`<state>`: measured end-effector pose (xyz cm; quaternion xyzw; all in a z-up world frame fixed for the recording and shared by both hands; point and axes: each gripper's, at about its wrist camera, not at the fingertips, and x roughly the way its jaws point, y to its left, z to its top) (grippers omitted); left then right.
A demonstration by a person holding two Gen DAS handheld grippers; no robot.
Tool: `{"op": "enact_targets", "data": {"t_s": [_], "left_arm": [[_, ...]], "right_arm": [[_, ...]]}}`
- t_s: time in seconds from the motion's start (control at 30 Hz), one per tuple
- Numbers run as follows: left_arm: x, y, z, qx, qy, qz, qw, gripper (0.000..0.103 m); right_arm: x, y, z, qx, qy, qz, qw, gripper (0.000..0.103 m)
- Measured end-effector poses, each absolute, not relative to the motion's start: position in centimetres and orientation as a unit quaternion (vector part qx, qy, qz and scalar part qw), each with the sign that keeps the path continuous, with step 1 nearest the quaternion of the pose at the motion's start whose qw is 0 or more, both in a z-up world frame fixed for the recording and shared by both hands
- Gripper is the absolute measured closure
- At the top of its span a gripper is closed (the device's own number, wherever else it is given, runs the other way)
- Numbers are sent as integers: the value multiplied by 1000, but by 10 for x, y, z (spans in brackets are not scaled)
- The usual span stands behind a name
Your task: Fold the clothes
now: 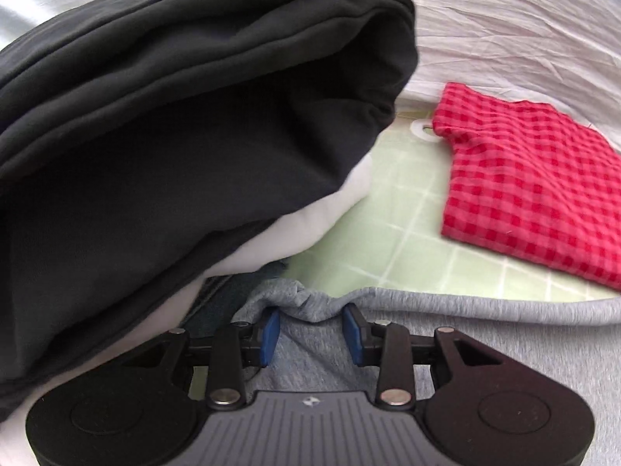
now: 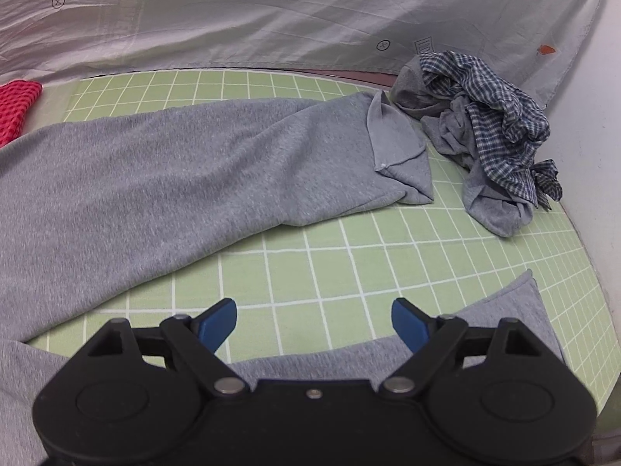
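Note:
Grey sweatpants (image 2: 174,178) lie spread on a green gridded mat (image 2: 349,256). One leg stretches across the middle to a turned-over cuff (image 2: 396,143); the other leg (image 2: 504,318) runs along the near edge. In the left wrist view the pants' bunched grey edge (image 1: 310,305) sits pinched between the blue pads of my left gripper (image 1: 312,328), which is shut on it. My right gripper (image 2: 314,320) hovers open over the mat above the near leg, with nothing between its fingers.
A stack of black cloth (image 1: 174,136) over white cloth (image 1: 302,225) rises close on the left. A folded red checked cloth (image 1: 531,194) lies beyond. A crumpled heap of blue plaid and grey clothes (image 2: 493,124) sits far right, beside a white wall (image 2: 597,136).

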<state>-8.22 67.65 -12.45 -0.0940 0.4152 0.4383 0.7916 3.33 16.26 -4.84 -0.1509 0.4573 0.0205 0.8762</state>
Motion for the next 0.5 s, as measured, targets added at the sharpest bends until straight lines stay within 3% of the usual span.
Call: {"op": "enact_targets", "data": {"t_s": [0.23, 0.37, 0.5], "left_arm": [[-82, 680, -122, -87, 432, 438, 783, 64], [-77, 675, -109, -122, 437, 424, 784, 41], [-79, 648, -89, -122, 427, 401, 801, 32]], "right_arm": [[51, 156, -58, -141, 454, 11, 880, 15], [72, 147, -55, -136, 434, 4, 891, 15], [93, 135, -55, -139, 417, -3, 898, 16]]}}
